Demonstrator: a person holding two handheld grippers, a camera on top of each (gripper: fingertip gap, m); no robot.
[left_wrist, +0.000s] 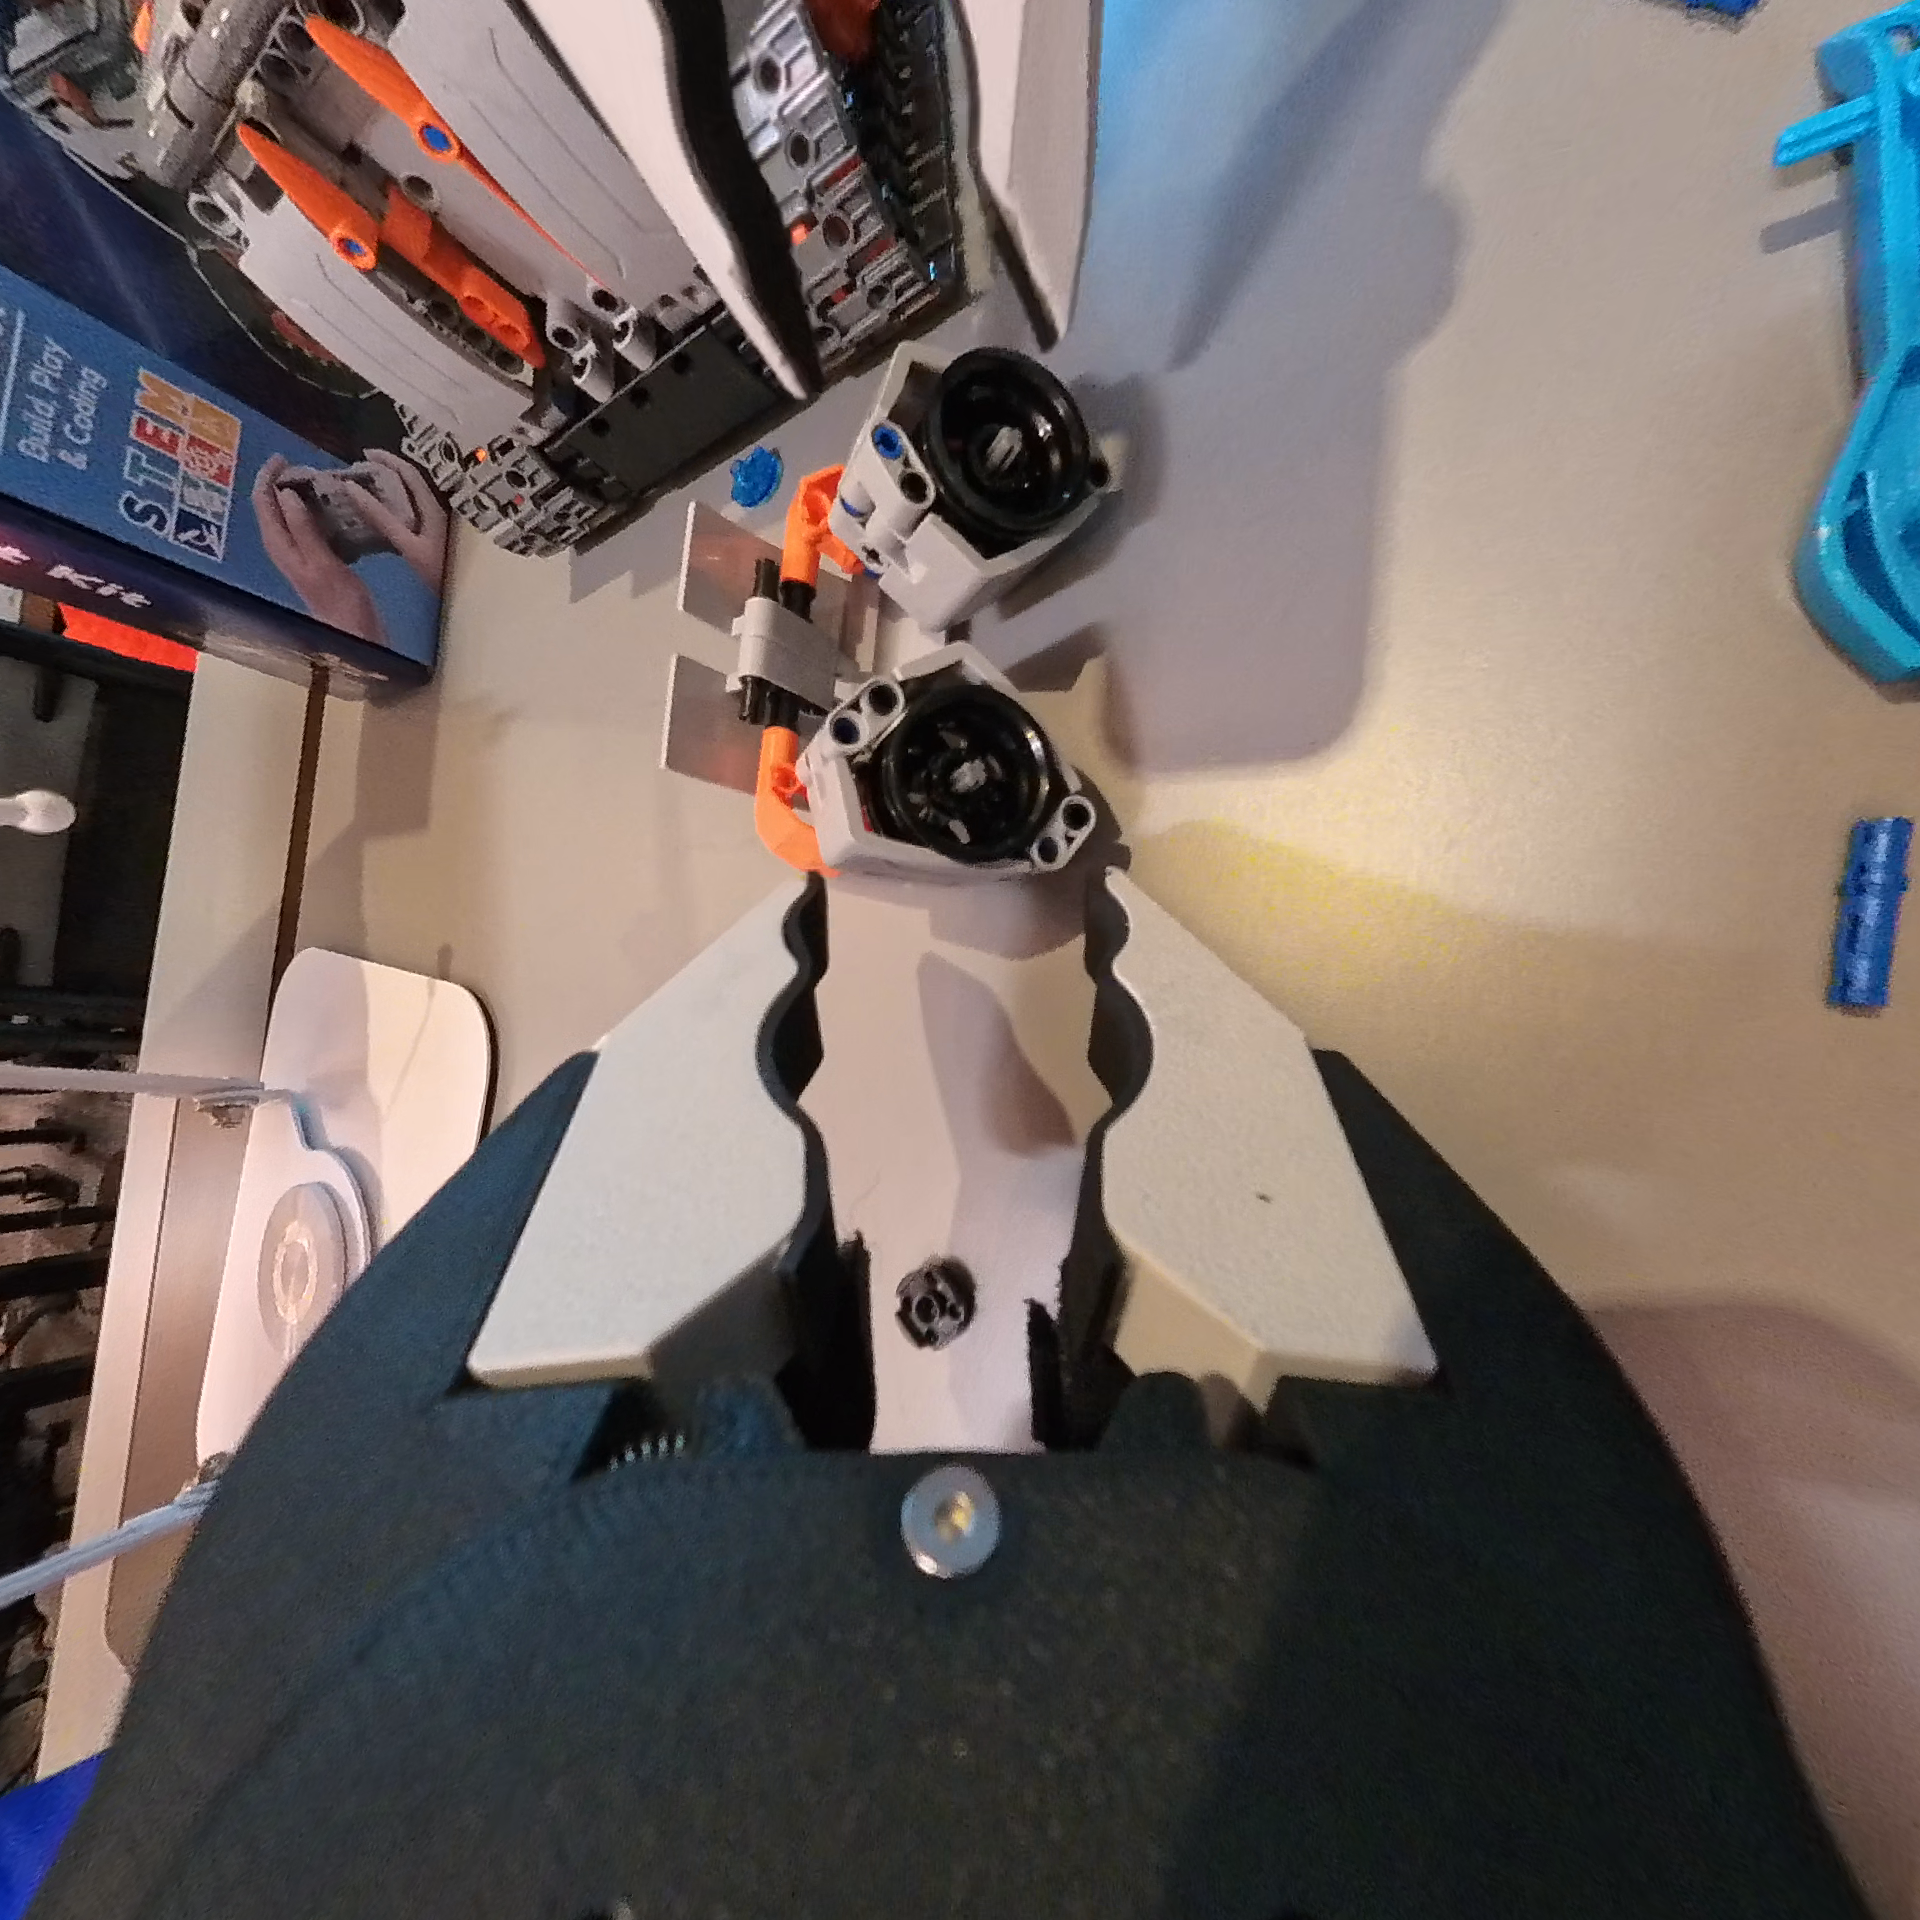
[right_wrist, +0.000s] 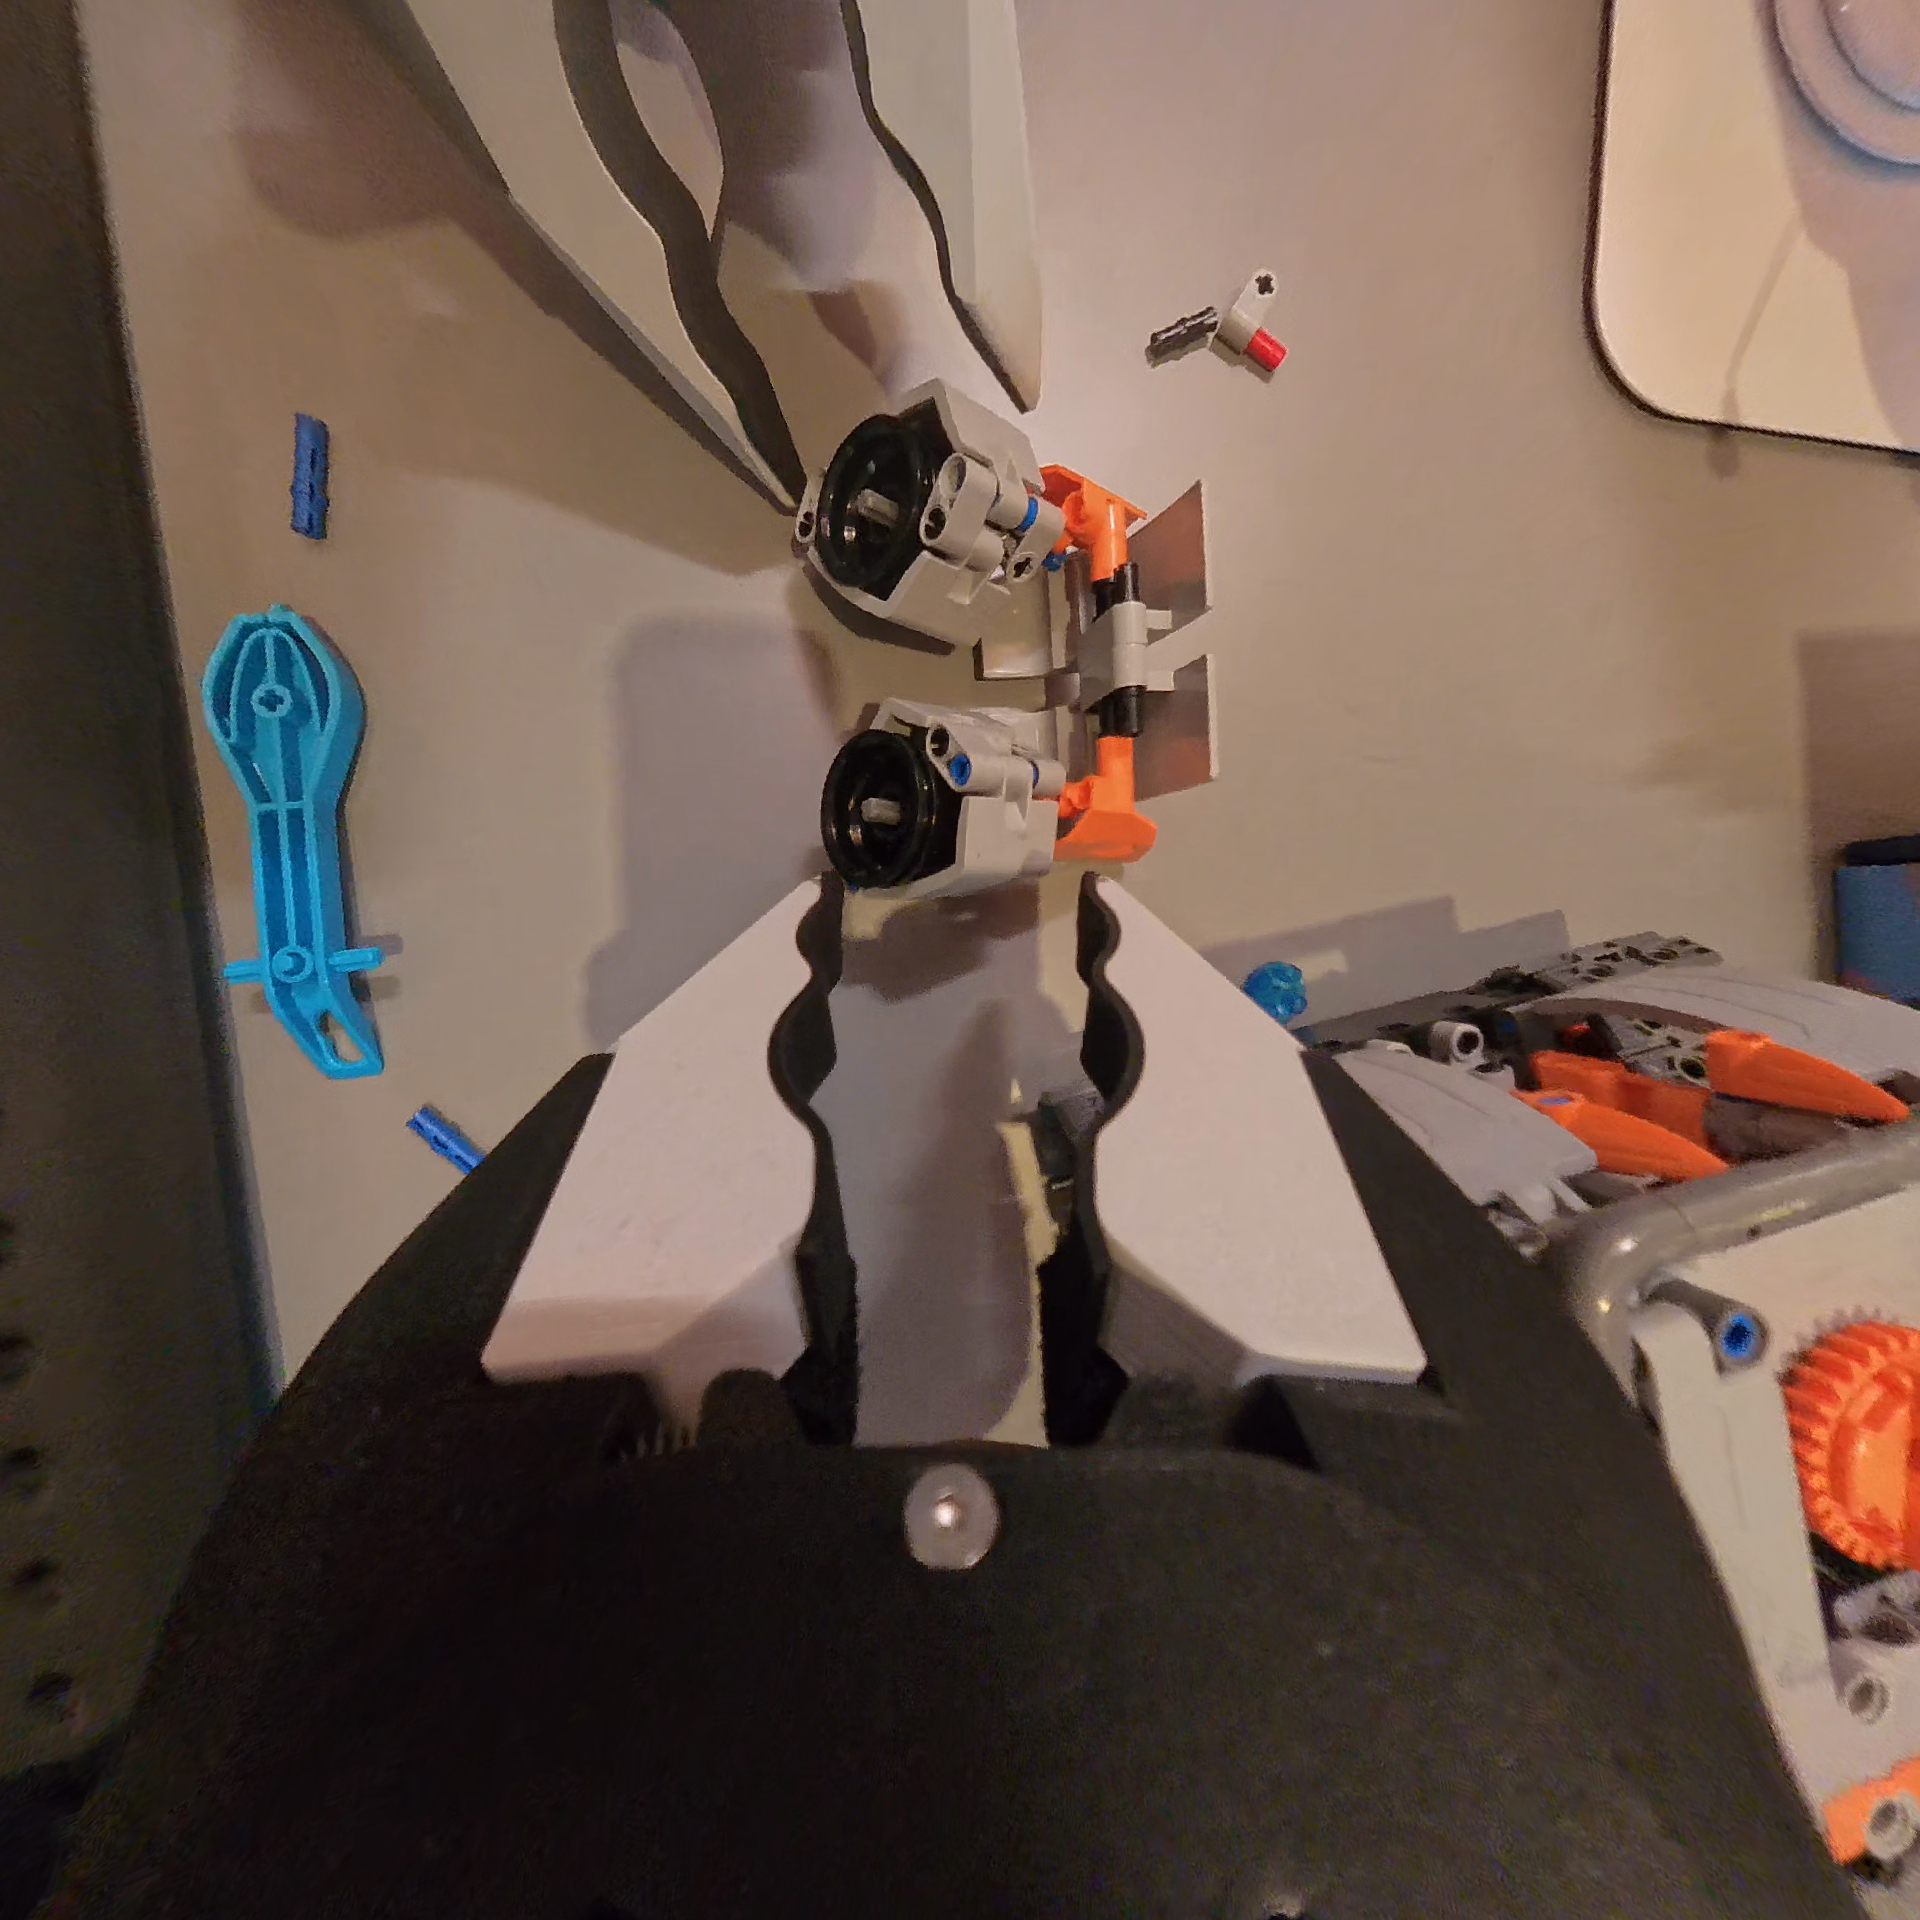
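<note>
The twin-pod assembly (left_wrist: 784, 649) lies mid-bench, two grey pods with black hubs joined by orange links. The left gripper (left_wrist: 961, 883) is released, its fingers flanking the end of one pod (left_wrist: 951, 779). The right gripper (right_wrist: 956, 883) is likewise released at the other pod (right_wrist: 935, 800), from the opposite side. Neither is clamped, and I cannot tell whether they touch. The model (right_wrist: 1558, 1122) crowds one side and the box (left_wrist: 208, 468) sits behind it. A teal tool (right_wrist: 291, 831) lies near the bench (right_wrist: 1455, 623) edge. Bare room remains between.
</note>
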